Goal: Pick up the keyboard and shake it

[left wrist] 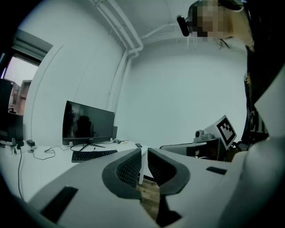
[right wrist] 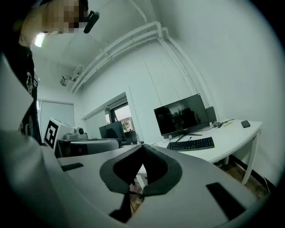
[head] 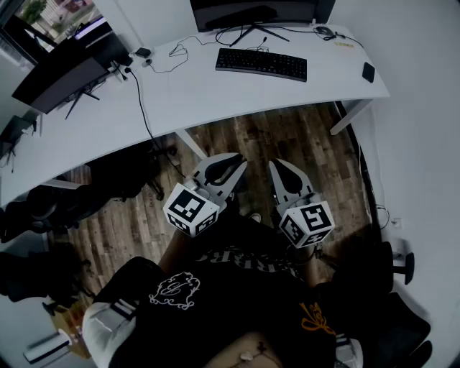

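Far across the white tabletop (head: 215, 97), keyboard (head: 261, 63) untouched before the monitor (head: 251, 11) — well apart from left gripper (head: 239, 165) and right gripper (head: 277, 167), jaws closed, empty; pickup and shake both still ahead.

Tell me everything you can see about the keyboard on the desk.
The keyboard is black, slim and wide, with rows of dark keys, and it looks like plastic. It lies flat and slightly askew on the white desk, just in front of the monitor and its stand. Thin cables lie on the desk nearby. Only the desk seems to touch it, and nothing holds it.
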Motion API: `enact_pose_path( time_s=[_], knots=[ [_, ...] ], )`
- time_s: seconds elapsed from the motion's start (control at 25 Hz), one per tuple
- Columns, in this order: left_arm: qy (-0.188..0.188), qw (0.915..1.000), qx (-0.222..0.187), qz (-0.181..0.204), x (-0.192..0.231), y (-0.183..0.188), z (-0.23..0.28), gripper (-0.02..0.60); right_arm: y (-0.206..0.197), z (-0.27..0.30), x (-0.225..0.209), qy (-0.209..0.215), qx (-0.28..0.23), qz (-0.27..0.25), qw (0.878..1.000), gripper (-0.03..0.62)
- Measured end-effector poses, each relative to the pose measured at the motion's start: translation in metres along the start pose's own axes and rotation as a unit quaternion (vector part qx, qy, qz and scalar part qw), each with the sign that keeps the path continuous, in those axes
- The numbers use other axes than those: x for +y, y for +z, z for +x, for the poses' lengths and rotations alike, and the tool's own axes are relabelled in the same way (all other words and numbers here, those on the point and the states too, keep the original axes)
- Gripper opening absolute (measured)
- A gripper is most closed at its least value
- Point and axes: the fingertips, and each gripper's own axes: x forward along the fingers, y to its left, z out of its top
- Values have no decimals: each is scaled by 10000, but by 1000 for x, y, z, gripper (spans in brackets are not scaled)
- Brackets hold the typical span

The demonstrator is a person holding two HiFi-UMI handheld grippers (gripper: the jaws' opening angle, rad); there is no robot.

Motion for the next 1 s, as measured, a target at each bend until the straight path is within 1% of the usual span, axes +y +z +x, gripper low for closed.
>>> enact_pose_path(
  time_s=[0.48, 0.72, 1.0],
  knots=[
    [-67, 9999, -37, 94, -1, 4, 4, 57, 5, 1, 3, -11, 11, -132, 9999, 12],
    [-36, 10000, -20, 45, 0, 4, 8, 57, 6, -1, -3, -31, -178, 151, 9997, 14],
    [74, 9999, 67, -31, 1, -3, 10, 57, -3, -4, -12, -36, -43, 241, 9997, 14]
  ],
)
